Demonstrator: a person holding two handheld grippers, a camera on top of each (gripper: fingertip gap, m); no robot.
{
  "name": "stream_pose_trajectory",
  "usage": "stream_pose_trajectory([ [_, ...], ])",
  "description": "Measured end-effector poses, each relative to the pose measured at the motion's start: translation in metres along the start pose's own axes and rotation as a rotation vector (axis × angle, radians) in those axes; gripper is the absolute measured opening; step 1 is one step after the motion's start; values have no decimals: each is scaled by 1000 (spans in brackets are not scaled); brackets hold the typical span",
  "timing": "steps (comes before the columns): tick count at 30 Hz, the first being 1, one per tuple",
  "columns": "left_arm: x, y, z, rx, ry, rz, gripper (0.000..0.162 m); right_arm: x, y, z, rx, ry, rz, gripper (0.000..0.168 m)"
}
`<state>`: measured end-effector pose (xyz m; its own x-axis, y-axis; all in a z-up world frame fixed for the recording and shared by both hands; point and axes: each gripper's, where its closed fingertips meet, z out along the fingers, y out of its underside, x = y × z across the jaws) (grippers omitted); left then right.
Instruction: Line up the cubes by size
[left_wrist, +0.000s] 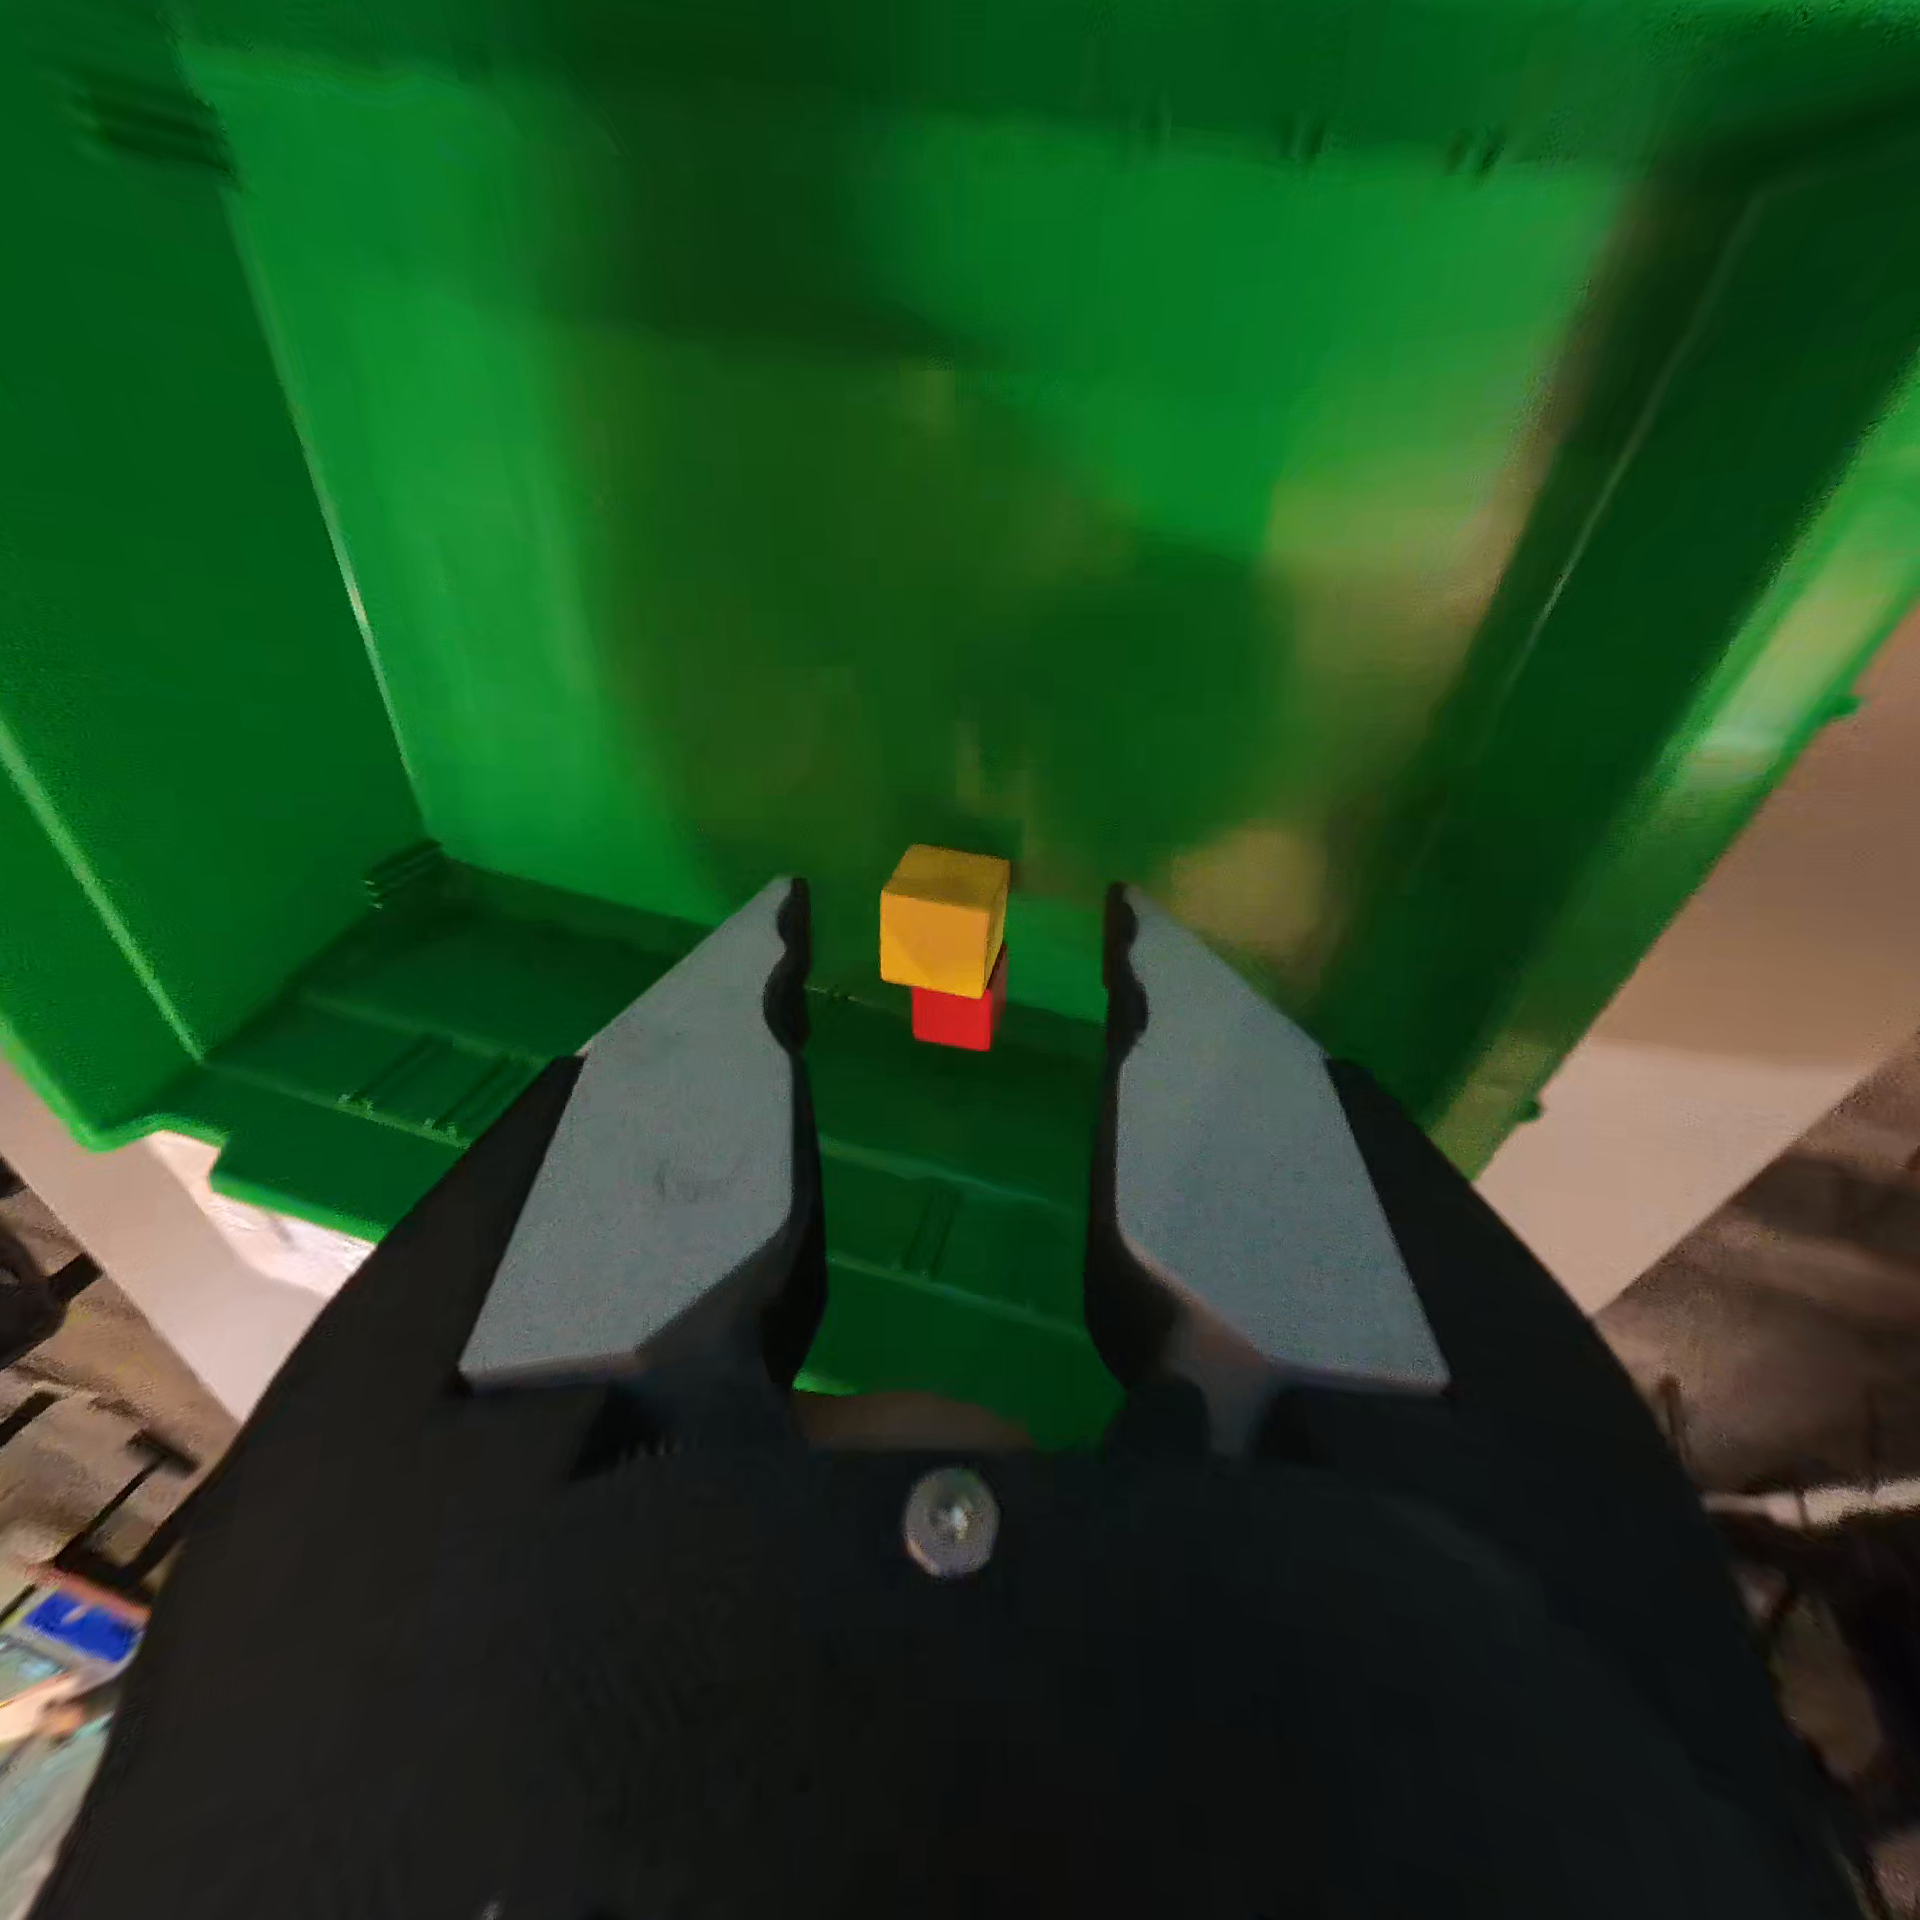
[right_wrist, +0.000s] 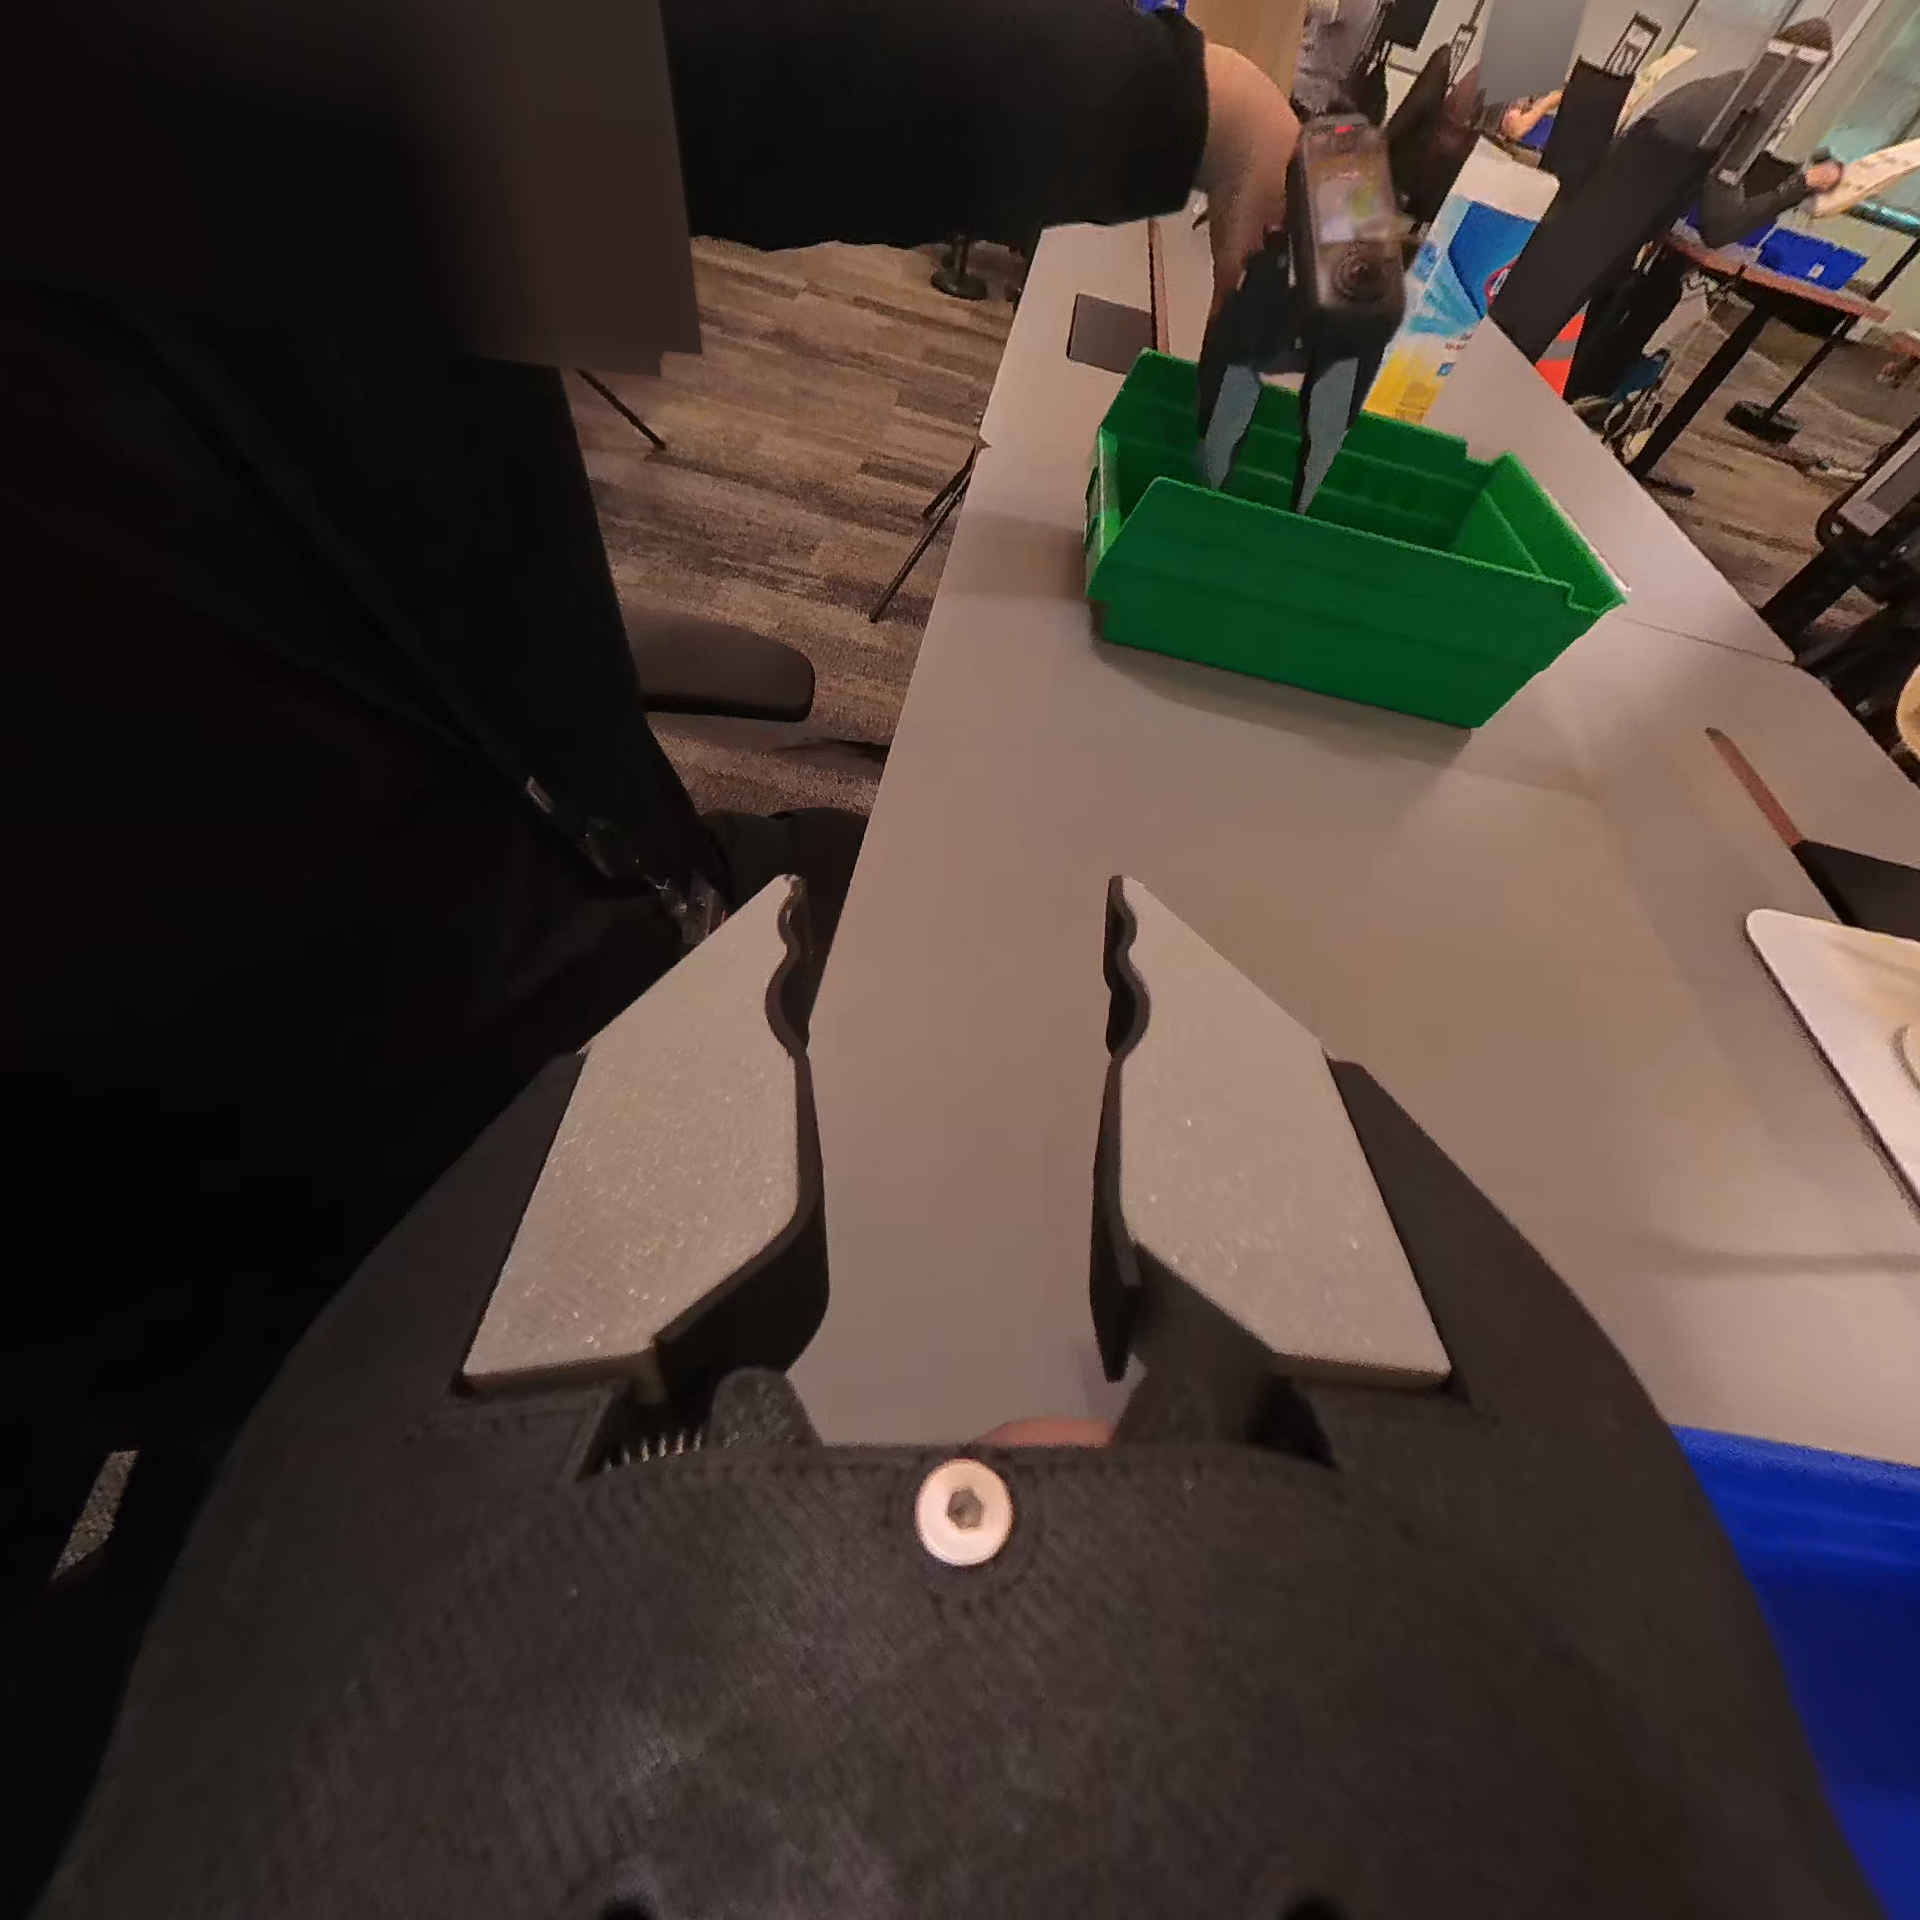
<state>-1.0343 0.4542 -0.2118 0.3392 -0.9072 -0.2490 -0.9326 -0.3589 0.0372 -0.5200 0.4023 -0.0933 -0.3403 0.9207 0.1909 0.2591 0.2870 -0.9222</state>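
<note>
A yellow cube (left_wrist: 943, 920) and a smaller red cube (left_wrist: 956, 1013) sit together on the floor of a green plastic bin (left_wrist: 520, 520), the yellow one partly in front of the red. My left gripper (left_wrist: 951, 899) is open and empty, pointing down into the bin with the cubes between and just beyond its fingertips. In the right wrist view the left gripper (right_wrist: 1262, 499) reaches into the green bin (right_wrist: 1320, 613) on the grey table (right_wrist: 1299, 883). My right gripper (right_wrist: 951, 894) is open and empty, over the table's near edge, far from the bin.
A person in dark clothing (right_wrist: 312, 623) stands at the table's left. A white tray (right_wrist: 1849, 1018) lies at the right edge. A blue and yellow box (right_wrist: 1439, 312) stands behind the bin. A dark strip (right_wrist: 1766, 800) lies on the table at right.
</note>
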Motion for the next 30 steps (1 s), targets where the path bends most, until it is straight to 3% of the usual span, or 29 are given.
stream_pose_trajectory([
  [6,-7,19,29,-99,1,38,54,8,6,-9,30,31,51,54],
  [9,-8,26,40,-148,26,52,27,13,5,-11,74,48,62,50],
  [13,-21,-1,11,10,-42,16,26,22,0,-8,112,80,138,48],
  [15,-31,-34,-28,192,-148,-3,26,28,-8,-1,160,89,215,48],
  [18,-28,-124,-119,659,-333,28,26,46,-23,23,221,80,413,55],
  [22,27,-243,-219,1148,-520,201,26,59,-68,57,349,-67,557,49],
  [26,75,-319,-240,1350,-619,292,26,85,-96,80,395,-56,646,53],
  [30,99,-354,-239,1449,-603,326,26,95,-89,94,332,-5,672,48],
])
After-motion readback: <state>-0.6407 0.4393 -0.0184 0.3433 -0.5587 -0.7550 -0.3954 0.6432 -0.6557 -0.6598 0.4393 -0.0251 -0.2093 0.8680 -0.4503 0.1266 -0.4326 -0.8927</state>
